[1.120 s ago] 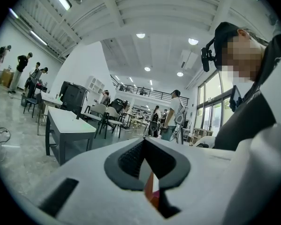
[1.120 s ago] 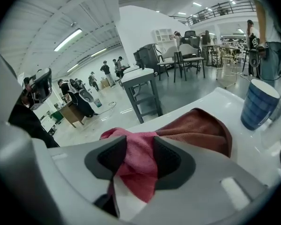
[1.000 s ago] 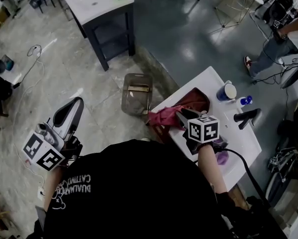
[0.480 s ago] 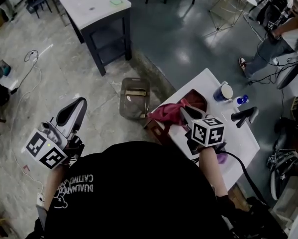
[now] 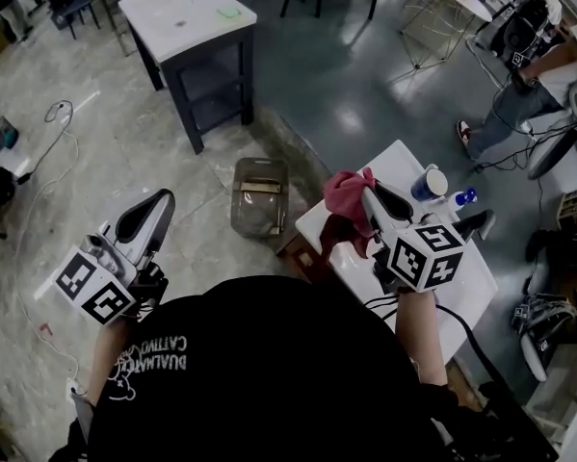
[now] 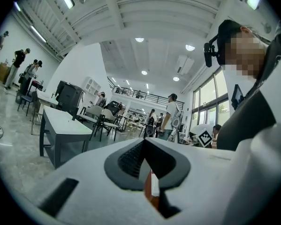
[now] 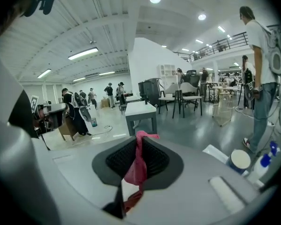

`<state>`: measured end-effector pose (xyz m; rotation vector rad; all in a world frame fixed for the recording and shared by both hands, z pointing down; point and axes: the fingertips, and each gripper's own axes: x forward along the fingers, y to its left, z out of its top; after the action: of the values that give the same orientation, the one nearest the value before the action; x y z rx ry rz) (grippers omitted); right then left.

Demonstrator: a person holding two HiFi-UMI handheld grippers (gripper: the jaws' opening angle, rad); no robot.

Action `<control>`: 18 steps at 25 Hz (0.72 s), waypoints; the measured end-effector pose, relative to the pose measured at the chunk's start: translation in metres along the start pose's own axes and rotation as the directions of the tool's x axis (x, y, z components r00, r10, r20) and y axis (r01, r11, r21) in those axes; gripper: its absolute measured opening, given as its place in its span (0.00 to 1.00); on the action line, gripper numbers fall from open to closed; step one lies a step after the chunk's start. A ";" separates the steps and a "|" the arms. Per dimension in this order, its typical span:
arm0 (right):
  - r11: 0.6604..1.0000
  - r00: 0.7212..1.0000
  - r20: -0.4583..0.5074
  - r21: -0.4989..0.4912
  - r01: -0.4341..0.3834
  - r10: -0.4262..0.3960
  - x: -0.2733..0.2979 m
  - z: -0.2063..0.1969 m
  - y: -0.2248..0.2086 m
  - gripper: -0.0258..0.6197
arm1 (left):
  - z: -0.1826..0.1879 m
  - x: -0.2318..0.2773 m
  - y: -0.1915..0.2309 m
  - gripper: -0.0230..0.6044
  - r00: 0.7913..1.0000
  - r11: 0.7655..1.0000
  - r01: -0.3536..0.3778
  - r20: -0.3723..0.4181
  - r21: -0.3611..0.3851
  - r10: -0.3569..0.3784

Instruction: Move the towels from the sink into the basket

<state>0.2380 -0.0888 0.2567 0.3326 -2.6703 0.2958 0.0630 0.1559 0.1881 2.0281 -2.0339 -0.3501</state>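
The translucent brown plastic basket stands on the grey floor just beside the white counter, on its left. A pale flat shape shows at the basket's far end; I cannot tell what it is. On the counter, a round blue cup with a white inside stands upright near the far edge. The sink is hidden behind cloth and gripper in the head view.

The crumpled pink cloth towel is lifted above the counter's left edge, apart from the basket. The right gripper is clenched on it. In the right gripper view its 2 ribbed dark pads press on the fabric, with 1 tuft poking out past the tips and the rest hanging down between the jaws. A darker red fold hangs lower against the counter's edge; I cannot tell whether it is the same cloth.

The left gripper hangs over the floor, well apart from basket and towel. Its jaws are pressed together, with nothing between them.
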 end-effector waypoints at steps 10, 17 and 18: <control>0.995 0.992 0.110 -0.083 -0.047 0.056 0.002 0.055 0.057 0.11 | 0.004 -0.043 0.013 0.04 0.998 0.999 -0.051 0.022 -0.018 0.052; 0.994 0.994 0.067 -0.074 -0.079 0.084 0.024 0.038 0.091 0.11 | -0.007 -0.093 0.026 0.04 0.993 0.992 -0.116 0.017 -0.052 0.117; 0.994 0.994 0.061 -0.073 -0.083 0.088 0.026 0.035 0.095 0.11 | -0.010 -0.099 0.027 0.04 0.992 0.990 -0.125 0.015 -0.058 0.126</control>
<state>0.1751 -0.0124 0.2225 0.2099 -2.7548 0.2205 0.0407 0.2548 0.2060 1.8597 -2.1253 -0.3994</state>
